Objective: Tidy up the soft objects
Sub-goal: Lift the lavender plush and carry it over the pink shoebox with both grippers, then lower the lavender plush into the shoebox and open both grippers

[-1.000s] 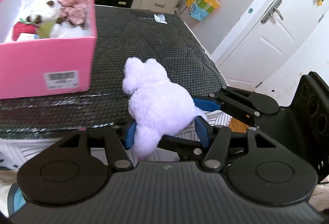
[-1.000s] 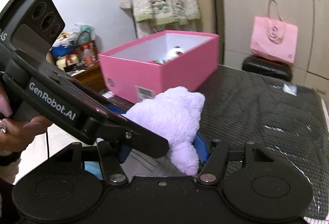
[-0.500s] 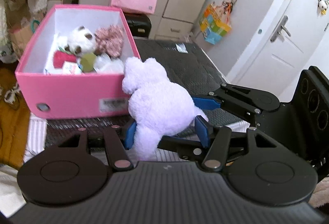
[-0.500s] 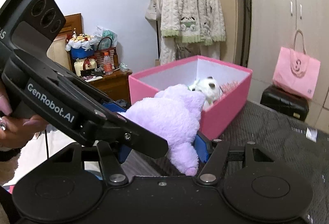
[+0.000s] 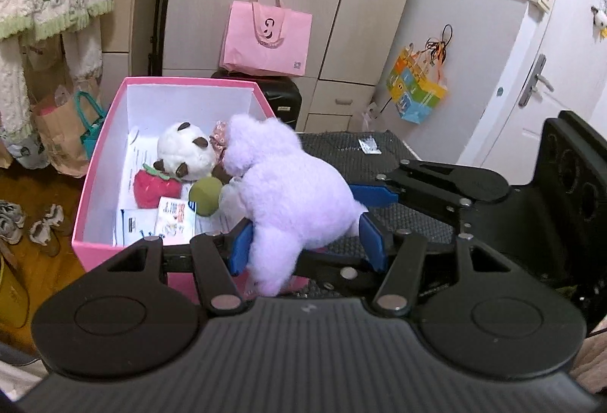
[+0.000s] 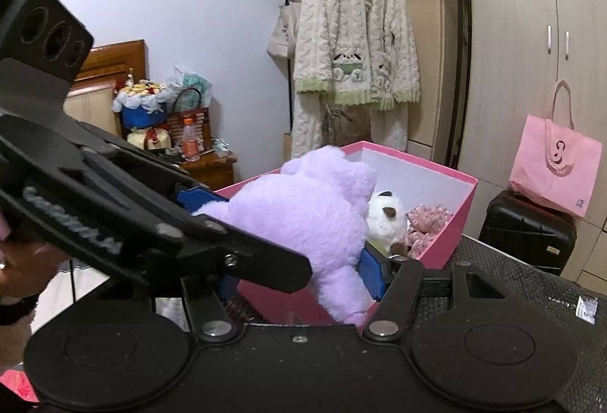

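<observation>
- Two claws share one load: the left claw (image 5: 307,242) and the right claw (image 6: 299,269) are each closed onto the purple plush (image 5: 288,200), blue pads sunk into its body.
- The plush hangs over the near wall of the pink box (image 5: 102,162), head toward 12 o'clock above the panda toy (image 5: 186,157).
- Carry it further toward 12 o'clock, so the dangling leg clears the rim.
- Aim for the bare floor at 11 o'clock, beyond the strawberry toy (image 5: 157,187) and green ball (image 5: 205,195).
- Lower first, then part both claws together; one releasing early could swing the plush out.
</observation>
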